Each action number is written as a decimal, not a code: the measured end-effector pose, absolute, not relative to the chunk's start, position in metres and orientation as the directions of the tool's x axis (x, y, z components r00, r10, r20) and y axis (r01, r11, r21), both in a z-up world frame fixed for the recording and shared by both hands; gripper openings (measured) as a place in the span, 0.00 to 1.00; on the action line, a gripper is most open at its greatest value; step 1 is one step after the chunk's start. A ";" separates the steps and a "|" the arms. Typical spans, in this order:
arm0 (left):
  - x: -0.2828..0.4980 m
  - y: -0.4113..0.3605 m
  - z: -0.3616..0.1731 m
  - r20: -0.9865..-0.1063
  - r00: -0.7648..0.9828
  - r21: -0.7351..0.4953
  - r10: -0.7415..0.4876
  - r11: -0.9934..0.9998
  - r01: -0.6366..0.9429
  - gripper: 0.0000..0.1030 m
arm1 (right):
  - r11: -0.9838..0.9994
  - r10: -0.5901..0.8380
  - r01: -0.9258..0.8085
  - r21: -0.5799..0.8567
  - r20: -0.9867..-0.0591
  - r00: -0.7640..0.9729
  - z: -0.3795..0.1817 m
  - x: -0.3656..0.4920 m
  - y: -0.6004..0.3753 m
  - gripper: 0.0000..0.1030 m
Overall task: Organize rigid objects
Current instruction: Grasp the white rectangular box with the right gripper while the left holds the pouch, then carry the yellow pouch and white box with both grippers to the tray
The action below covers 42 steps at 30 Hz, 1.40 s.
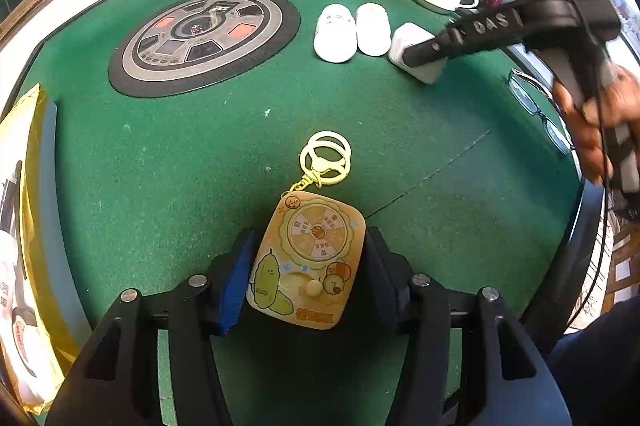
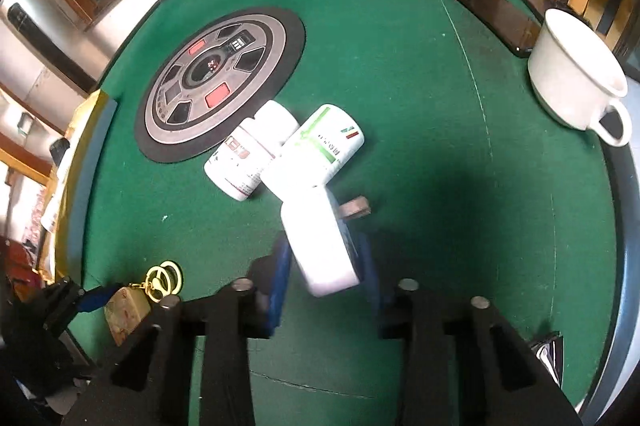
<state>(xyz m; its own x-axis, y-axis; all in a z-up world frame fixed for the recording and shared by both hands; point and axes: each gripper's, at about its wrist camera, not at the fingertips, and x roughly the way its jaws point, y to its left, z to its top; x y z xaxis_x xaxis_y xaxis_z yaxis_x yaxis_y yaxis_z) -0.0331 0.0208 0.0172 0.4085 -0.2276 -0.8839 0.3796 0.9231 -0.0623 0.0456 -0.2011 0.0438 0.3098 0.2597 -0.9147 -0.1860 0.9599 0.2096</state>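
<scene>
My left gripper (image 1: 306, 254) is shut on a yellow toy keychain (image 1: 310, 258) with cartoon pictures and a yellow ring, low over the green table. It also shows in the right wrist view (image 2: 128, 310). My right gripper (image 2: 324, 258) is shut on a white plug adapter (image 2: 320, 246), held by the two white bottles (image 2: 280, 149) that lie side by side. In the left wrist view the right gripper (image 1: 424, 55) holds the adapter (image 1: 416, 53) just right of the bottles (image 1: 352, 31).
A round control panel (image 1: 204, 41) sits in the middle of the green table (image 1: 200, 153). A white cup (image 2: 576, 73) and a black phone (image 2: 488, 9) are at the far right. Glasses (image 1: 536, 105) lie at the right edge. A yellow package (image 1: 20, 226) is at the left.
</scene>
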 end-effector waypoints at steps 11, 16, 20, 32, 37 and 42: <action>-0.030 0.017 0.026 -0.853 0.458 -0.064 -0.249 0.922 0.383 0.49 | 0.923 0.384 -0.134 0.360 -0.874 0.298 0.054 -0.020 -0.201 0.21; -0.032 0.020 0.037 -0.839 0.471 -0.081 -0.273 0.918 0.388 0.49 | 0.917 0.398 -0.130 0.376 -0.868 0.296 0.056 -0.034 -0.193 0.21; -0.037 0.029 0.049 -0.824 0.489 -0.093 -0.287 0.919 0.382 0.48 | 0.908 0.419 -0.129 0.399 -0.854 0.309 0.062 -0.039 -0.190 0.21; -0.048 0.068 0.056 -0.824 0.492 -0.126 -0.281 0.937 0.326 0.25 | 0.891 0.453 -0.199 0.409 -0.836 0.309 0.074 -0.041 -0.143 0.21; -0.054 0.070 0.045 -0.835 0.467 -0.136 -0.291 0.931 0.338 0.25 | 0.888 0.456 -0.213 0.407 -0.840 0.295 0.073 -0.042 -0.129 0.21; -0.060 0.068 0.047 -0.826 0.486 -0.099 -0.285 0.922 0.373 0.22 | 0.890 0.453 -0.209 0.406 -0.843 0.291 0.070 -0.048 -0.124 0.21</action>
<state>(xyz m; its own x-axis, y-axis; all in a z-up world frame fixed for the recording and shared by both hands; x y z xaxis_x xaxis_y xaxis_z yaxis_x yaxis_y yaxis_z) -0.0599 0.0684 0.0465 0.4861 -0.2855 -0.8260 0.3730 0.9225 -0.0993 -0.0475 -0.1239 0.0705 0.2906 0.4528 -0.8429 -0.2088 0.8897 0.4059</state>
